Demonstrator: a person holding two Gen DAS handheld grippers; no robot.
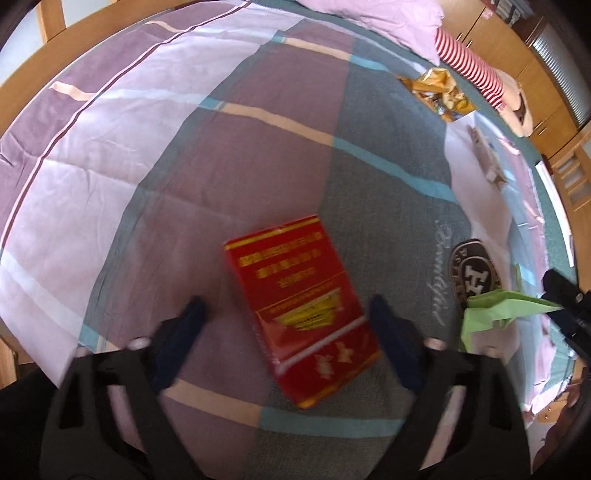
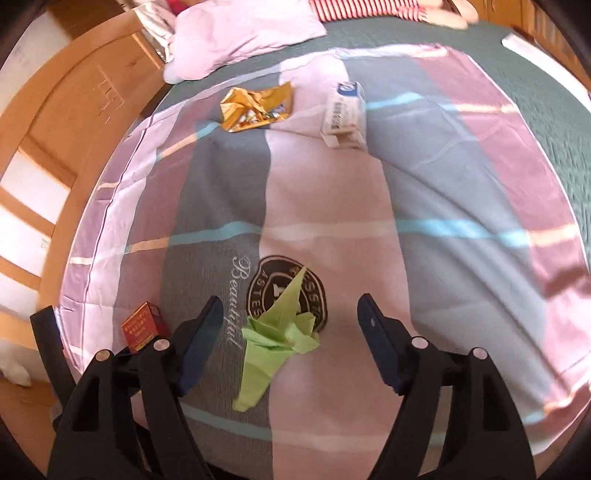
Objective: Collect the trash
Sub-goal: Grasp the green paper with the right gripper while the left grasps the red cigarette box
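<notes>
Left tool: jaws apart, nothing gripped. The red carton lies flat on the bed between them, and neither pad appears to press on it. Right tool: jaws likewise apart and empty, with the green paper lying loose on the quilt between them, clear of both pads.

Landmark: the round dark emblem printed on the quilt.

Progress, as a judgement: no bin, bag or other container is in view, so nothing can be confirmed as collected. Four pieces of trash lie on the bed.
- Green paper: crumpled, its point overlapping the emblem and its tail running toward the right tool.
- Red carton: well to the left of the emblem in the right wrist view, near the quilt's edge.
- Gold wrapper: crumpled, far beyond the emblem, toward the pillow.
- White box: far beyond the emblem, just right of the gold wrapper.

Each tool is lined up over one item, so two pickups seem imminent. The two far items are untouched.

Writing: the script word "Beautiful" runs just left of the emblem. The emblem carries ring lettering, partly covered, with "ASTES" legible. The red carton bears rows of yellow characters, too blurred to read. The white box has a blue mark and fine print, not legible.
</notes>
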